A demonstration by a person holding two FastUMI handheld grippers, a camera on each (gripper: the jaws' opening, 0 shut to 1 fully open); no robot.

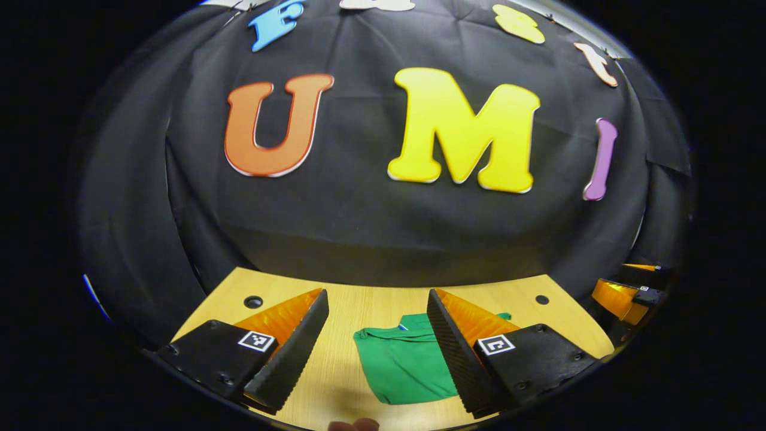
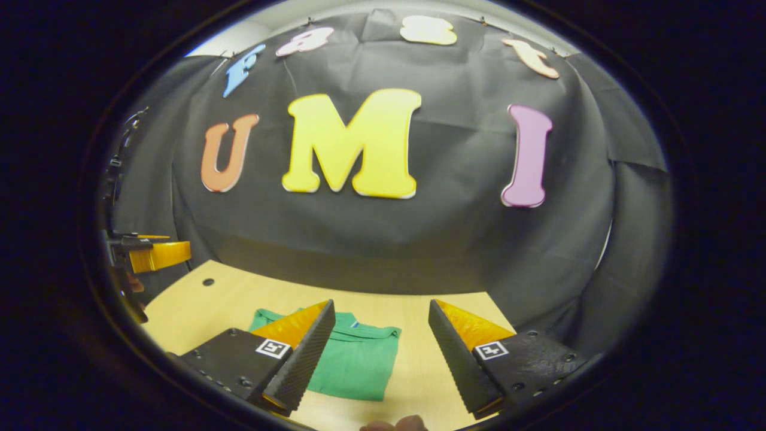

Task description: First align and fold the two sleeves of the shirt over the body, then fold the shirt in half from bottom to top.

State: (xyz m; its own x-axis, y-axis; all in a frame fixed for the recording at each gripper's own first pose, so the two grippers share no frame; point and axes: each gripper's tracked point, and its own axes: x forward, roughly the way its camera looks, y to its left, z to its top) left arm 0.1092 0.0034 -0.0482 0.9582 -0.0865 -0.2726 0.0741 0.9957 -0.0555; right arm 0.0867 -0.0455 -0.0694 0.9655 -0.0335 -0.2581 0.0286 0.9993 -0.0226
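Note:
A green shirt (image 1: 404, 362) lies folded into a compact rectangle on the wooden table (image 1: 359, 305). In the left gripper view my left gripper (image 1: 378, 350) hangs open above it, the shirt showing between and behind the right finger. In the right gripper view the same green shirt (image 2: 359, 362) lies partly behind the left finger of my right gripper (image 2: 380, 353), which is open and holds nothing. The right gripper (image 1: 625, 293) shows at the far right edge of the left gripper view; the left gripper (image 2: 152, 254) shows at the far left edge of the right gripper view.
The black cloth wall (image 1: 383, 227) stands right behind the table's far edge. Two small dark holes (image 1: 253, 301) mark the tabletop near its back corners. A fingertip (image 1: 353, 425) peeks in at the bottom of each view. Bare wood lies beside the shirt.

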